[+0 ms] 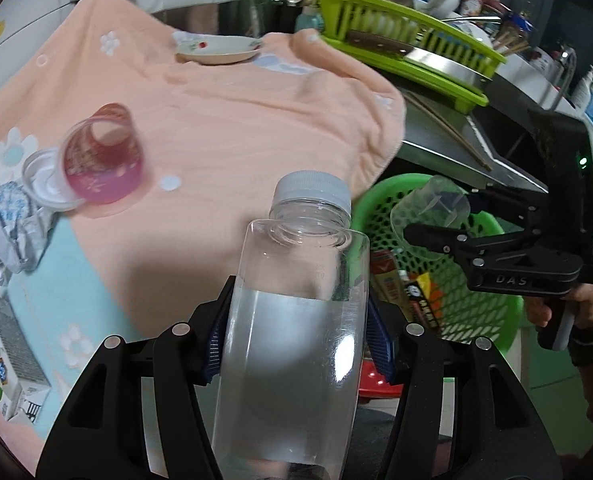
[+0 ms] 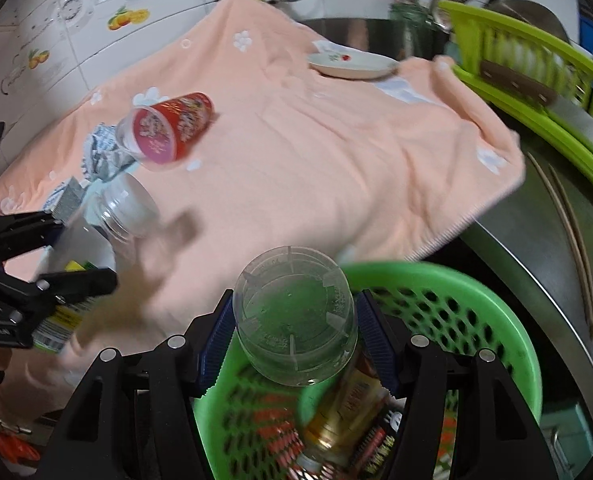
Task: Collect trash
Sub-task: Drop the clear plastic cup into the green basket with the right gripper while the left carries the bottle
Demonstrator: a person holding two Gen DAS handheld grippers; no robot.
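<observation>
Carrying trash binward, our left gripper [image 1: 298, 344] clamped the bottle [image 1: 296, 320]; right gripper [image 2: 296, 328] pinched a clear cup [image 2: 294, 316] over the lower-frame green basket [image 2: 476, 320].

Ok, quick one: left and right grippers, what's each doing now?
Left gripper: shut on the clear bottle.
Right gripper: shut on the clear plastic cup, over the green basket.

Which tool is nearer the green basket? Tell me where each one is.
Right. The right tool holds a clear cup directly over the green basket; the left tool, gripping a clear bottle, is beside it over the towel.
</observation>
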